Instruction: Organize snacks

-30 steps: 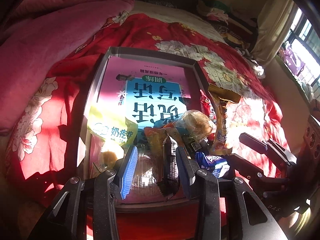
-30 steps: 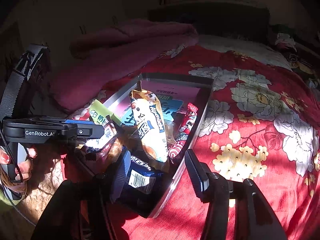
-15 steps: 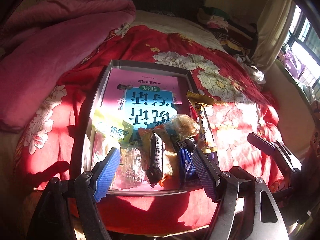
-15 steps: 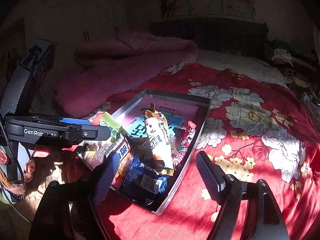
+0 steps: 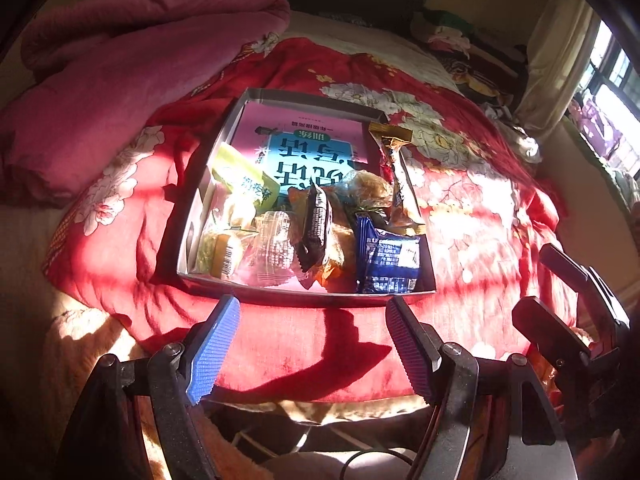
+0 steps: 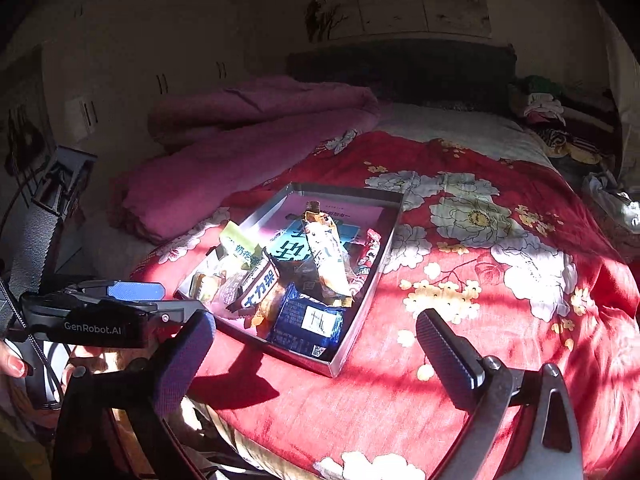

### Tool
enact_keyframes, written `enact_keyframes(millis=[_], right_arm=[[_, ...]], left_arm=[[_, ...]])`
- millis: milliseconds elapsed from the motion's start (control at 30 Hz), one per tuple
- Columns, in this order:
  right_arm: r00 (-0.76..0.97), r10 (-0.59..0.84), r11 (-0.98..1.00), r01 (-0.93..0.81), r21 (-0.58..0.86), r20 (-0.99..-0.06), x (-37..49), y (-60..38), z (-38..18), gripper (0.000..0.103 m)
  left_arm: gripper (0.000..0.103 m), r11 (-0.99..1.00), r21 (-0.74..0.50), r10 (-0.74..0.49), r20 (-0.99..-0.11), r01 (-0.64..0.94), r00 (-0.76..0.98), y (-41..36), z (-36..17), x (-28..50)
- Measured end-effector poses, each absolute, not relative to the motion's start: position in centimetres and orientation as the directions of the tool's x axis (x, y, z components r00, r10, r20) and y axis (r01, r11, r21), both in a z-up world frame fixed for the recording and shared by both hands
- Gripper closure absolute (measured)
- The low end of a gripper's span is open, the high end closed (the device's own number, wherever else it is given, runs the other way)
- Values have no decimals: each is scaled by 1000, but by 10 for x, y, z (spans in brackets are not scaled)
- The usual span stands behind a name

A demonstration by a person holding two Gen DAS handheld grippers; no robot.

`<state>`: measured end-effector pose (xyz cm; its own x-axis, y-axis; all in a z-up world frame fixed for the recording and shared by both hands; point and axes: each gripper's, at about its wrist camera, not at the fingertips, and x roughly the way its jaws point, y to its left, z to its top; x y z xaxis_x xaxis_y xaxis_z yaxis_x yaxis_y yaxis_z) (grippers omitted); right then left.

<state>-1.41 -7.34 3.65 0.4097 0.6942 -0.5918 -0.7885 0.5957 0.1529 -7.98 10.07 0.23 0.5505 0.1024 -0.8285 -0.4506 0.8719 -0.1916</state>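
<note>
A shallow metal tray (image 5: pixel 312 100) (image 6: pixel 348 189) lies on the red floral bedspread, with a pink and blue book flat in it. Piled at its near end are a blue packet (image 5: pixel 390 258) (image 6: pixel 308 322), a dark brown packet (image 5: pixel 318 226), a green-yellow packet (image 5: pixel 244 182) and a long gold packet (image 5: pixel 396 176). My left gripper (image 5: pixel 312 312) hovers open just short of the tray's near rim, with nothing between its blue pads. My right gripper (image 6: pixel 312 320) is off the tray's near corner; its jaws are opening and hold nothing.
A rolled pink quilt (image 5: pixel 120 60) lies to the left of the tray. Folded clothes (image 5: pixel 460 40) are heaped at the bed's head, by a curtain and window (image 5: pixel 612 80). The bed's front edge runs under both grippers. A person's hand (image 6: pixel 12 360) holds the left gripper.
Both grippers have drawn back and up from the tray, and their jaws have spread wide. The dark brown and blue packets that stood between the pads now lie in the tray.
</note>
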Motion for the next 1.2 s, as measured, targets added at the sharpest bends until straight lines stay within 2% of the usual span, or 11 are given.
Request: enact_keyframes(millis=[1200], right_arm=[[440, 661, 639, -754, 150, -607, -25, -90, 32, 1]], left_arm=[[26, 899, -162, 113, -811, -406, 574, 78, 14, -84]])
